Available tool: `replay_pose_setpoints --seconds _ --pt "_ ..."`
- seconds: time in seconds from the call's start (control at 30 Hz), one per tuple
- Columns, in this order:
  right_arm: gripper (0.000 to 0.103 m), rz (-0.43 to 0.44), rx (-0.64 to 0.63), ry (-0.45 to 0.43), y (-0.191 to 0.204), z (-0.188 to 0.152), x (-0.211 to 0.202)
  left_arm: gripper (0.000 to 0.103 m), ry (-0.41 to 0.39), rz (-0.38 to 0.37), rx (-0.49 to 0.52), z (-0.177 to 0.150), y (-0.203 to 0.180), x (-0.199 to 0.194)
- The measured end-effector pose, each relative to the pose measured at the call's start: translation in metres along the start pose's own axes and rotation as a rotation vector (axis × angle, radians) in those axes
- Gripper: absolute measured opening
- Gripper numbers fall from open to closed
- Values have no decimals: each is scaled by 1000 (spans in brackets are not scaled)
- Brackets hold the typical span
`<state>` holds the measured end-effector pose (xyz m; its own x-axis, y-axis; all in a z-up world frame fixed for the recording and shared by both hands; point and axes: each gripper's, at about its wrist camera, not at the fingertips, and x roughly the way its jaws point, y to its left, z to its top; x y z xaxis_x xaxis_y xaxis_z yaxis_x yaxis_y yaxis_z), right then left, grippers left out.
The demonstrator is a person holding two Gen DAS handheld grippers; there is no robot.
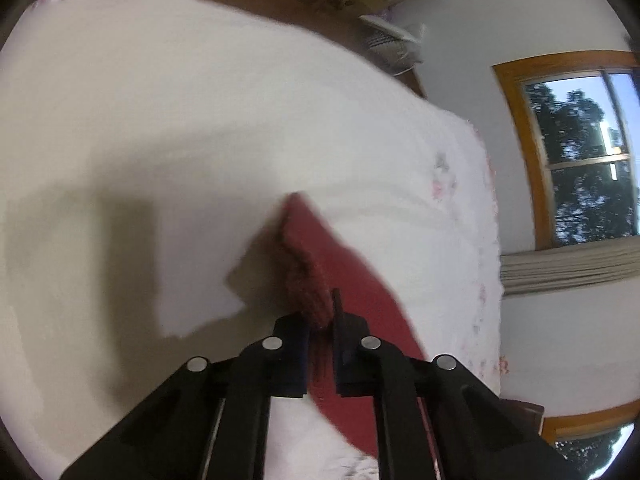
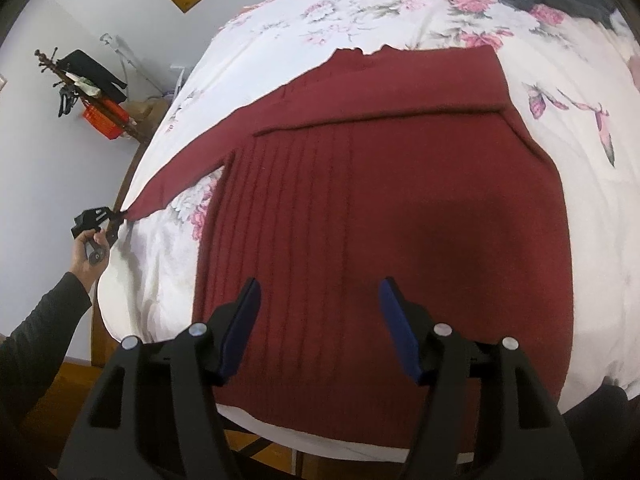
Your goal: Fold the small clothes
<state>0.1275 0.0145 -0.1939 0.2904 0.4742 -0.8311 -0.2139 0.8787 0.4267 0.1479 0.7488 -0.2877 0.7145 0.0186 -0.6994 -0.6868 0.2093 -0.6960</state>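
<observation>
Dark red knitted sweater (image 2: 360, 220) lies flat on the floral-sheeted bed (image 2: 400, 12); left gripper (image 1: 320, 320) jaws pinch its sleeve cuff, right gripper (image 2: 320, 320) jaws spread above its body.

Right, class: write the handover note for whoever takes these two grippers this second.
Left gripper: shut on the cuff of the red sweater's sleeve, stretched out past the bed's edge.
Right gripper: open, holding nothing, hovering over the sweater body.
The sweater lies flat on the floral bedspread; its other sleeve is already folded across the top.
Left to do: bring the held sleeve over the body, then fold the body.
</observation>
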Motion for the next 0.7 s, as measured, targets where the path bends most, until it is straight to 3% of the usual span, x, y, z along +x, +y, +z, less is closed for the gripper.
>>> replay_pose_setpoints --seconds 0.23,0.4,0.53,0.7 --pt "62 13 20 -21 -3 -4 -12 7 2 -150 276 -36 -124 -28" --pt "62 16 64 -48 -16 -7 -24 7 43 -203 519 -92 -225 -23" --pt "62 13 87 -70 -29 -9 -32 7 109 -217 668 -155 -284 1" --pt "62 10 140 -82 -48 -13 -37 7 213 -216 809 -243 -326 39"
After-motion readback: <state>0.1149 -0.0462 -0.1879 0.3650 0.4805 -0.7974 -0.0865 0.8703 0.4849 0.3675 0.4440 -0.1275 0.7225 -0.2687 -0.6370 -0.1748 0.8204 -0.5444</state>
